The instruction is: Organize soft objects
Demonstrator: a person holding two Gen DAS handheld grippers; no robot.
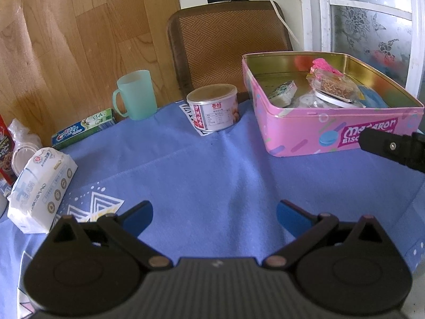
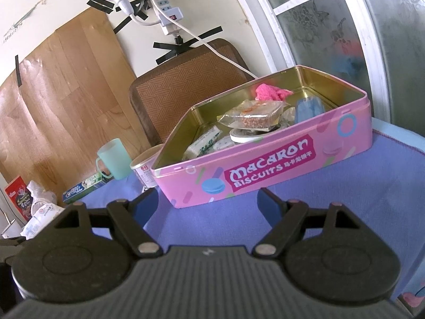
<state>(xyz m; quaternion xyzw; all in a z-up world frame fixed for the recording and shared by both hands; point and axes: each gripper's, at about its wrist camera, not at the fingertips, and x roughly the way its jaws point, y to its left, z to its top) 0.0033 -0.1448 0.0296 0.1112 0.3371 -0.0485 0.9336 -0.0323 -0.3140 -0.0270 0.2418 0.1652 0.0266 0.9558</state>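
A pink Macaron Biscuits tin stands open on the blue cloth. It holds a pink fluffy cloth, a wrapped snack, a blue item and small packets. A white tissue pack lies at the left on the cloth. My left gripper is open and empty over the bare cloth. My right gripper is open and empty, just in front of the tin. Part of the right gripper shows at the right edge of the left wrist view.
A mint cup, a tin can and a toothpaste box stand at the back. A red box and plastic wrap are at the far left. A woven chair back stands behind.
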